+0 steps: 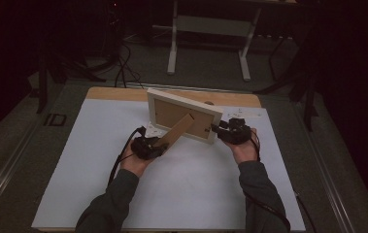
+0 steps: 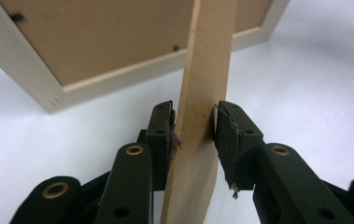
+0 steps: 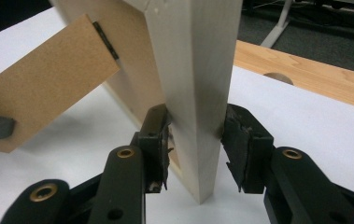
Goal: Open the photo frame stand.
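Overhead, white sheet covers the counter [image 1: 99,184], wood strip bare at its far edge; dim room, white desk legs [image 1: 173,43] on grey floor beyond. Left claw [image 2: 193,128] clenched on the brown easel leg [image 2: 202,93] of the picture frame [image 1: 184,115], frame just ahead. Right claw [image 3: 195,128] grips the frame's pale side edge.

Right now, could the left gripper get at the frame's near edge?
Probably not as things stand: the left gripper is shut on the stand, which lies between it and the frame. The right gripper already clamps the frame's side.
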The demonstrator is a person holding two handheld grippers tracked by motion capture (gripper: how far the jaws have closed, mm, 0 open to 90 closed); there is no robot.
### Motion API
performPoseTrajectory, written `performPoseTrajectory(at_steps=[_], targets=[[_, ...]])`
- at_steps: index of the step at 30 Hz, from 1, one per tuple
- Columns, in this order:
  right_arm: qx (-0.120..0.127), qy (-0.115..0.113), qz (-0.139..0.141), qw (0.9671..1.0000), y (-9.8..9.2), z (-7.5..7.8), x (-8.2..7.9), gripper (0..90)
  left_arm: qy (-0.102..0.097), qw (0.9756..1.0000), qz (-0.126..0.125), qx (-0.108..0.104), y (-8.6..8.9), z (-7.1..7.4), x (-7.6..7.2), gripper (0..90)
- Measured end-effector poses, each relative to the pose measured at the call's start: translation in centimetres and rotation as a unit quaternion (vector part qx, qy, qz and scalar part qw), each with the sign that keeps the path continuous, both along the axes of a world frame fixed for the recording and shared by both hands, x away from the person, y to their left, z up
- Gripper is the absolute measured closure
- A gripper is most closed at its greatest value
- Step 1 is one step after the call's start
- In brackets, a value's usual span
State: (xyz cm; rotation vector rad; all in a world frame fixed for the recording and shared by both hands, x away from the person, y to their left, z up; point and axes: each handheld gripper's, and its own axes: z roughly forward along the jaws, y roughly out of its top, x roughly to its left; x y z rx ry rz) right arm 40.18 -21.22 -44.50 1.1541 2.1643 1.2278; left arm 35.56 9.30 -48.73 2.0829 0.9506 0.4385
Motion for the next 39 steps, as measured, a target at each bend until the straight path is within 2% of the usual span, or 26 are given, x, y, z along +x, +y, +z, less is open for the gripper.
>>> performPoseTrajectory(at_steps=[4,15,27,39], targets=[[-0.007,-0.002,0.004,1.0,0.2,0.1,-0.1,61.0,0.0,1.0,-0.007,0.0,-0.1,0.0,-0.3,69.7],[-0.006,-0.003,0.019,0.9998,0.1,0.1,-0.6,60.2,0.003,0.9999,-0.011,0.001,-0.1,-0.3,-0.8,70.7],[0.003,-0.007,0.043,0.9991,0.0,-0.2,-1.6,57.9,0.013,0.9998,-0.013,0.004,0.2,-1.7,-1.5,72.0],[0.003,-0.009,0.051,0.9987,0.1,-0.3,-2.1,56.9,0.016,0.9997,-0.018,0.004,0.3,-2.1,-2.0,72.8]])
